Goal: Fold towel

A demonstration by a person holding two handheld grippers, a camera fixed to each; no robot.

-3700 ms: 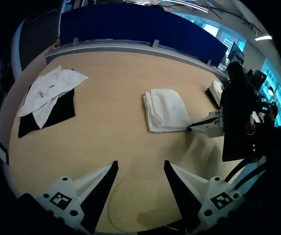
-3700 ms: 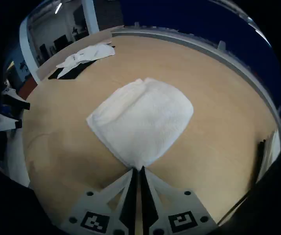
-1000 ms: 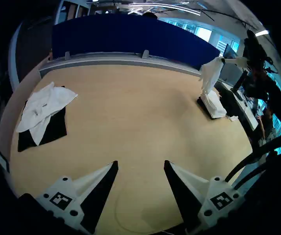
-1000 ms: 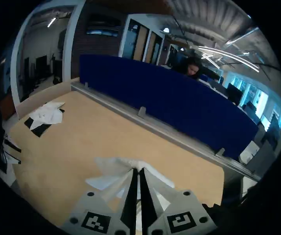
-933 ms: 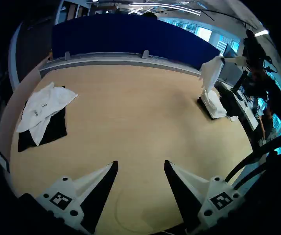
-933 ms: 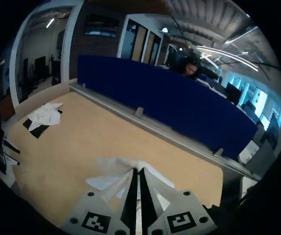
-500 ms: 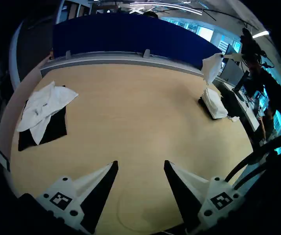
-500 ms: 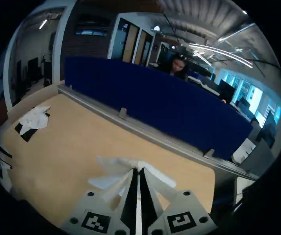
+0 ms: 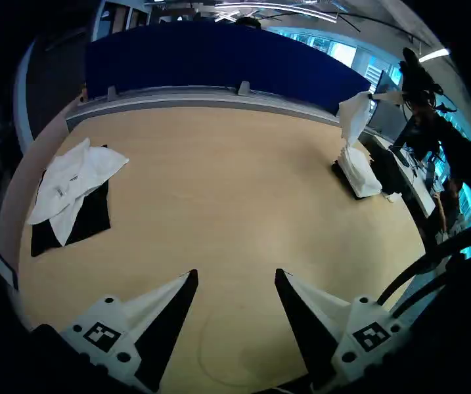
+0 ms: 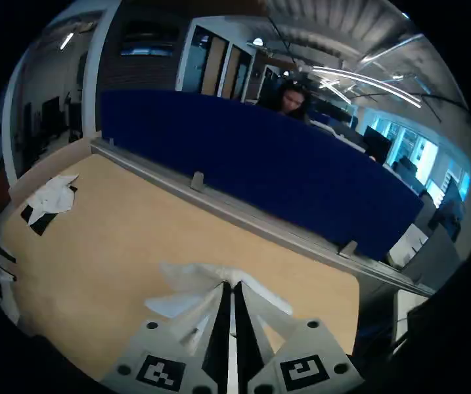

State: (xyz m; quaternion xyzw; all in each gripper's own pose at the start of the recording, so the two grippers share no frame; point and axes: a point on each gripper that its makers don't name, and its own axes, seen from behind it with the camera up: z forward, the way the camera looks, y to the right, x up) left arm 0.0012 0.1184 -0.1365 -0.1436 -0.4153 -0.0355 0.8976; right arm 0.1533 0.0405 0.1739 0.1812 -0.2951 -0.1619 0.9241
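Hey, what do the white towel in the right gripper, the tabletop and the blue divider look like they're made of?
The towel looks like soft white cloth, probably terry: it bunches and droops. The tabletop seems light wood-look laminate, smooth with faint sheen. The blue divider is matte, likely fabric-covered.

The towel [image 10: 190, 277] at the right gripper [image 10: 233, 285] tips is coloured white — the table [image 9: 235, 184] beyond is toned pale wood, the partition [image 9: 222, 56] deep blue.
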